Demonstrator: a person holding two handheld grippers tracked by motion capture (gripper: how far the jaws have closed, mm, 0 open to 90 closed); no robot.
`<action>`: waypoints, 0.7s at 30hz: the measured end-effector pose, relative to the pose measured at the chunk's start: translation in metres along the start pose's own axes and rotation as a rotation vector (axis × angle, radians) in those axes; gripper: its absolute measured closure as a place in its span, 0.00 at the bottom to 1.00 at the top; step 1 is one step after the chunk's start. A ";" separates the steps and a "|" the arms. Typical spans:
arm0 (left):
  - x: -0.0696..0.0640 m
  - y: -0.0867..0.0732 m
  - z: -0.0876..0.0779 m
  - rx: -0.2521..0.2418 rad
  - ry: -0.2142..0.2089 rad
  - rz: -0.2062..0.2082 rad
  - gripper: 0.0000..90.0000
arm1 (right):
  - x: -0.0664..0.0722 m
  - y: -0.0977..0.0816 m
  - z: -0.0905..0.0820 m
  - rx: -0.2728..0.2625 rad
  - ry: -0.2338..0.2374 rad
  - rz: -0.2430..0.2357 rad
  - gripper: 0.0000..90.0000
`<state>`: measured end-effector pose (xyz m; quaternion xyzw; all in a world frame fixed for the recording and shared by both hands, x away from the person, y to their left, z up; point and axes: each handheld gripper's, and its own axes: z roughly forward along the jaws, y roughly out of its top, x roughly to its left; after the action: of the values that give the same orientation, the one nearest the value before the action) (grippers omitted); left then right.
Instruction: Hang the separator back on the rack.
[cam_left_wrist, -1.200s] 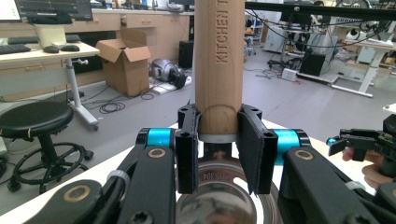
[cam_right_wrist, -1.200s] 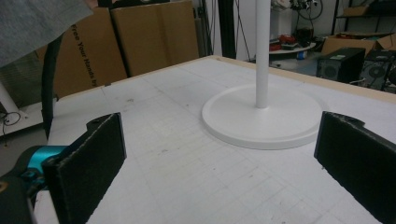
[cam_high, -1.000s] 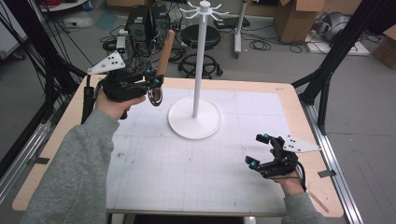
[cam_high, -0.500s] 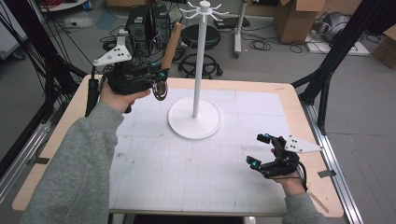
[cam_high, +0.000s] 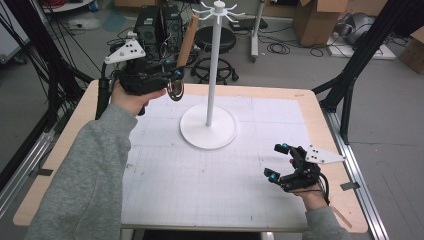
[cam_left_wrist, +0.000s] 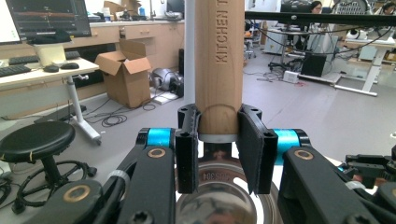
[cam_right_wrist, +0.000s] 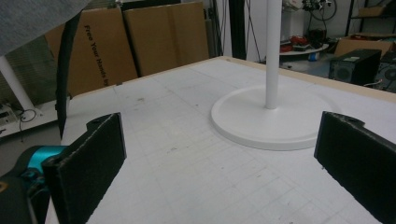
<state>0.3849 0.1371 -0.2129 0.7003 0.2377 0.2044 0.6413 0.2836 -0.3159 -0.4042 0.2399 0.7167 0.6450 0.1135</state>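
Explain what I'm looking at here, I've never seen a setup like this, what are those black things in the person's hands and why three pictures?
A person holds a hand-operated gripper in each hand; each has two black fingers that pinch like tongs. The high view looks down on the table from above. The other two views come from cameras riding on the grippers, looking out along their fingers. On the white mat stands a white rack, a tall pole on a round base with hooks on top. The left gripper is raised and pinches a kitchen utensil with a wooden handle and a shiny metal end. The right gripper rests low near the table's edge, fingers wide apart, holding nothing.
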 end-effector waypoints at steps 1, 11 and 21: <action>0.000 0.002 0.000 -0.008 -0.003 0.002 0.77 | 0.000 0.000 0.000 -0.001 0.001 0.001 0.01; 0.004 0.004 0.005 0.002 0.016 -0.009 0.77 | -0.001 0.000 -0.001 -0.008 0.002 0.006 0.01; 0.009 0.001 0.012 0.009 0.012 -0.015 0.77 | -0.002 0.000 -0.002 -0.008 0.004 0.013 0.01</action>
<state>0.3994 0.1331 -0.2131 0.7003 0.2480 0.2026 0.6380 0.2845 -0.3183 -0.4046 0.2428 0.7129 0.6489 0.1087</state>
